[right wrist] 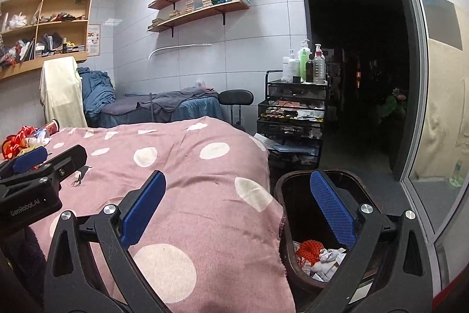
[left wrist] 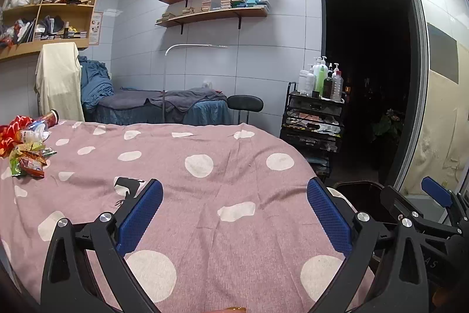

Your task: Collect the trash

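A heap of trash [left wrist: 27, 148] lies at the far left of the bed: snack wrappers, a crushed plastic bottle [left wrist: 32, 132], a red-patterned bag and a tube-shaped can [left wrist: 50, 118]. The same heap [right wrist: 27, 137] shows at the left in the right wrist view. My left gripper [left wrist: 234, 216] is open over the pink dotted blanket [left wrist: 205, 181], holding nothing. My right gripper [right wrist: 237, 207] is open too, its right finger above the dark bin [right wrist: 281, 195] beside the bed. In the bin lie crumpled paper and an orange net [right wrist: 310, 250].
A second bed with blue and grey covers [left wrist: 164, 104] stands at the back wall, with a black stool [left wrist: 244, 103] next to it. A black trolley with bottles [left wrist: 316, 113] stands by the dark doorway [left wrist: 369, 72]. A glass partition [right wrist: 439, 107] runs along the right.
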